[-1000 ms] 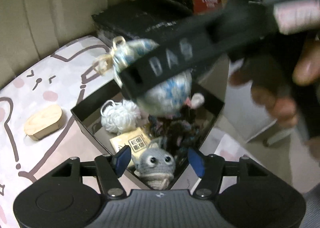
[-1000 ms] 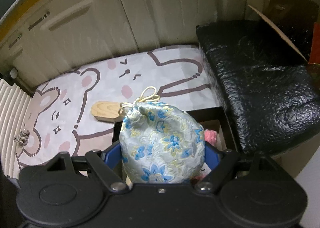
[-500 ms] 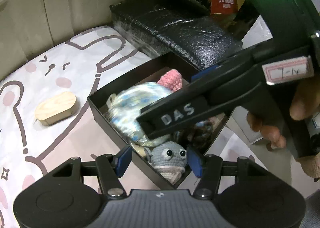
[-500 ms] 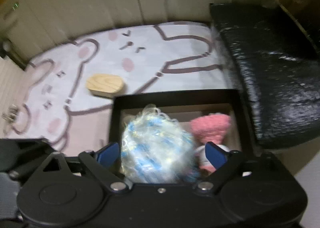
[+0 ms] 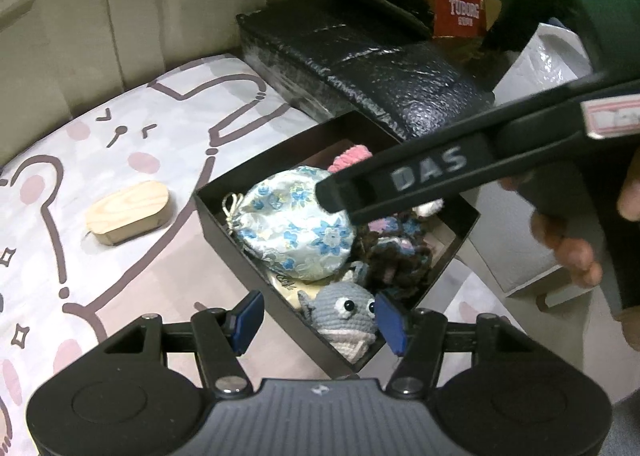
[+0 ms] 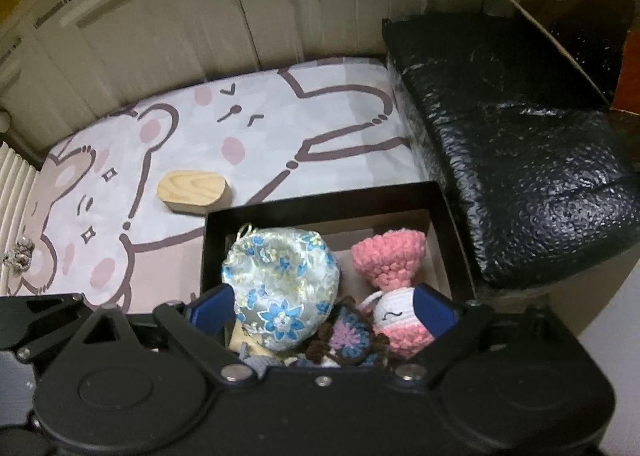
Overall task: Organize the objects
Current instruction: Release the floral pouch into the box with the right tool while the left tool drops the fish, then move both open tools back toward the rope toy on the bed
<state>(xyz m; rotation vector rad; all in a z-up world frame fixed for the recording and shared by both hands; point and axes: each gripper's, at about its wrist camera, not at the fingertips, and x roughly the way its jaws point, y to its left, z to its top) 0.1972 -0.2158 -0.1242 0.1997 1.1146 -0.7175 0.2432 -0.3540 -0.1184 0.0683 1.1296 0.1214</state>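
Here, in the left wrist view, the left gripper (image 5: 316, 318) is occupying the lower centre of the frame, its blue pads (image 5: 247, 316) standing apart around the near corner of the black box (image 5: 236, 244) without pressing on it. The log shows the jaws opening slightly. A grey crocheted toy (image 5: 344, 312) is lying in that corner, between the pads but apparently lower in the box; contact cannot be confirmed. The floral drawstring pouch (image 5: 296, 232) is resting in the box at centre frame, on top of other items that it is partly hiding. A dark crocheted piece (image 5: 396, 256) is lying to its right. The right gripper's black finger (image 5: 420, 180), marked DAS, is crossing the upper right and covering most of a pink crocheted toy (image 5: 352, 154). A hand (image 5: 576, 252) at the right edge is blurred and cut off. A wooden block (image 5: 128, 212) is sitting at left on the printed mat (image 5: 120, 128).

In the right wrist view, the right gripper (image 6: 324, 308) is filling the lower frame, its pads (image 6: 210, 306) spread wide and clear of the pouch (image 6: 280, 288), which is lying loose between them at lower centre. The pink toy (image 6: 388, 256) is standing to the right, its lower part against the right pad. The box's (image 6: 320, 200) near wall is being hidden by the gripper body. The block (image 6: 192, 190) is sitting just beyond the box's upper left corner. A black foam pad (image 6: 520, 160) is filling the right side, cut off by the frame edge.
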